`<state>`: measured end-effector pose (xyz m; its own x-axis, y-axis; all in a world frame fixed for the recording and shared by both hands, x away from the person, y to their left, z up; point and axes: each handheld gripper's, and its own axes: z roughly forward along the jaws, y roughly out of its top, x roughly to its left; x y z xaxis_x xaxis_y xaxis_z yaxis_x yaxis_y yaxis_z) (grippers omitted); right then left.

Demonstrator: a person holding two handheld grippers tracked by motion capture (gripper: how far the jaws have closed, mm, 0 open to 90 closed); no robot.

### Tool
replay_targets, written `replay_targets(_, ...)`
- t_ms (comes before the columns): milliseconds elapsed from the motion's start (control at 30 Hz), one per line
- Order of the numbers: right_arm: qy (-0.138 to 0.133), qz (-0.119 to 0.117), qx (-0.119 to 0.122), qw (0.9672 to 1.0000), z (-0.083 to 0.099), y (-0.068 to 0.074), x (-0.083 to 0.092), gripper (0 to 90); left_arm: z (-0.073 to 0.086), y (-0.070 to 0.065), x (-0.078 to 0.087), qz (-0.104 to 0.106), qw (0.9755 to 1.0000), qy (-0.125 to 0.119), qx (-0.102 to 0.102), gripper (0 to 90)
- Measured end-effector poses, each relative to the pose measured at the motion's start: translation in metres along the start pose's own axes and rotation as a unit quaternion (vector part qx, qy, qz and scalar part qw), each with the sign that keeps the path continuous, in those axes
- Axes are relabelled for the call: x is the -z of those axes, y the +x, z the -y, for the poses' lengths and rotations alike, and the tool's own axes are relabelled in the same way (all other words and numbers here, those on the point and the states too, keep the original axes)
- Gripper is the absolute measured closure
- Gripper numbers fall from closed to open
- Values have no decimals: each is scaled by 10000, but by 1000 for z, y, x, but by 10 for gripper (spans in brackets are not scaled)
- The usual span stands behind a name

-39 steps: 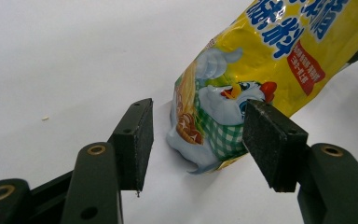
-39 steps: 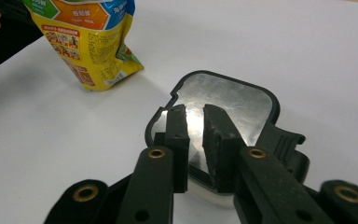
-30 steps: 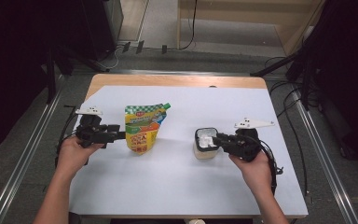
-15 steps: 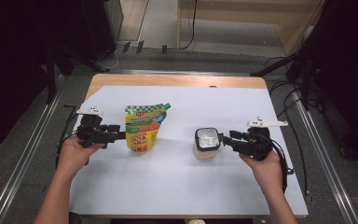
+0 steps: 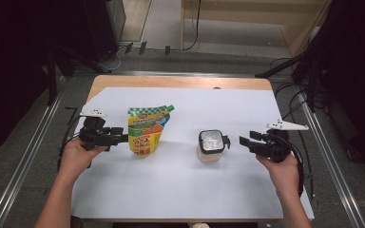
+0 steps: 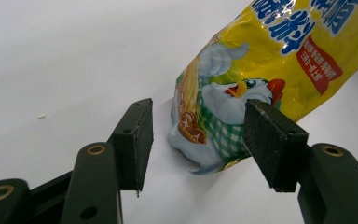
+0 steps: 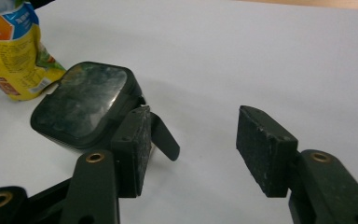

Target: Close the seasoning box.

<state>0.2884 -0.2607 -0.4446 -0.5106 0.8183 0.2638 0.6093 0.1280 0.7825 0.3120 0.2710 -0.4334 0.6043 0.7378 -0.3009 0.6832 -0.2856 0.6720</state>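
A yellow and green spouted pouch [image 5: 147,130] lies flat on the white sheet, left of centre. My left gripper [image 5: 123,137] rests at its left side, open. In the left gripper view the pouch's bottom corner [image 6: 214,140] sits between the pads without being pressed by either. A pale square container with a black flip lid [image 5: 211,142] stands right of centre. My right gripper [image 5: 244,141] is a short way to its right; its jaws have just been opening and nothing is between them. The lid's tab [image 7: 165,140] hangs beside my left pad [image 7: 135,144].
A white sheet [image 5: 180,190] covers most of the wooden table [image 5: 180,81]. Metal rails run along both sides, and cables [image 5: 294,102] lie on the floor at the right. Dark equipment stands beyond the far edge.
My right gripper has drawn back to the right, off the container's lid, and its jaws have spread apart. The left hand and the pouch have stayed put.
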Motion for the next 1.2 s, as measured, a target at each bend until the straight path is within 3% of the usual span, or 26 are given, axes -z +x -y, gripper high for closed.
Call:
replay_targets(500, -153, 260, -66, 9995, 14, -22, 0, 384, 0, 0, 0, 6, 10000, -10, 21, 440)
replay_targets(1200, 144, 428, -140, 9989, 26, -35, -26, 313, 1, 3, -3, 23, 10000, 45, 40, 433)
